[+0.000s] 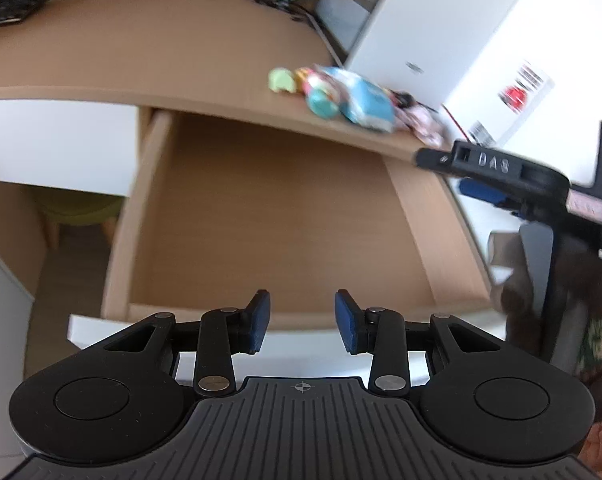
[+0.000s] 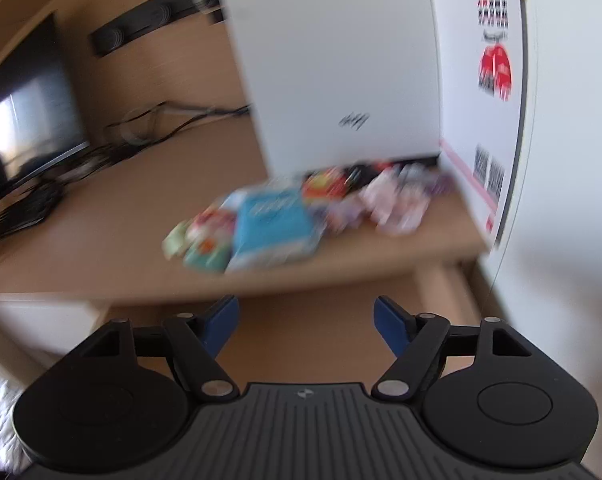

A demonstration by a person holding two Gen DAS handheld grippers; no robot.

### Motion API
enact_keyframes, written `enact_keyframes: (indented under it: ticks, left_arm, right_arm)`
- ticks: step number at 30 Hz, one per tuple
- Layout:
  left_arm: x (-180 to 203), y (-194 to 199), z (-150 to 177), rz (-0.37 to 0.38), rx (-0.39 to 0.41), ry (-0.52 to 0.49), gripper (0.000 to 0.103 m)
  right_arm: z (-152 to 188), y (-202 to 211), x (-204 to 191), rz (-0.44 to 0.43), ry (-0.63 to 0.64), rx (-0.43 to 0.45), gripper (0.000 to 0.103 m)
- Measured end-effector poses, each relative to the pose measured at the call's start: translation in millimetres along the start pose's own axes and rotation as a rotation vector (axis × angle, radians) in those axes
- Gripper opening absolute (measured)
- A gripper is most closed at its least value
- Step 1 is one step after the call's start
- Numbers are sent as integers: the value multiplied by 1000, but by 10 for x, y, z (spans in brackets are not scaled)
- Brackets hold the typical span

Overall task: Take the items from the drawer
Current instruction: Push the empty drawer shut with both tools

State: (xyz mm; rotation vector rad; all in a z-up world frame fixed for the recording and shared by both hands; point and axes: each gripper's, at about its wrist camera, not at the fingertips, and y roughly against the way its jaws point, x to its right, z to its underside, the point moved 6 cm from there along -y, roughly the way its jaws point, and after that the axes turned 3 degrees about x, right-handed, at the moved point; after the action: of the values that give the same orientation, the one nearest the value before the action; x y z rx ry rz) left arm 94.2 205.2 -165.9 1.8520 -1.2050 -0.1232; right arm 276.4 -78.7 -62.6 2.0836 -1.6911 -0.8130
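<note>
My left gripper hangs over the pulled-out drawer, blue pads spread apart, nothing between them. The drawer floor I can see is bare wood. The items sit in a blurry heap on the desk up at 1 o'clock, just in front of a white box. My right gripper is spread wide too, holding nothing, with the same pile at its 12 o'clock, blue packet in the middle.
</note>
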Motion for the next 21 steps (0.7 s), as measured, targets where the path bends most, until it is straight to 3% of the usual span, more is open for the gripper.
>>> enact_keyframes:
  ticks: [7, 12, 21]
  left_arm:
    - [19, 4, 290, 22, -68, -97, 39]
    - [-95, -14, 481, -3, -113, -72, 39]
    - [-68, -155, 915, -5, -204, -36, 39]
  right_arm:
    - [726, 774, -363, -75, 134, -60, 83]
    - [1208, 979, -431, 2, 179, -158, 84]
    - [1761, 930, -265, 147, 110, -326, 85]
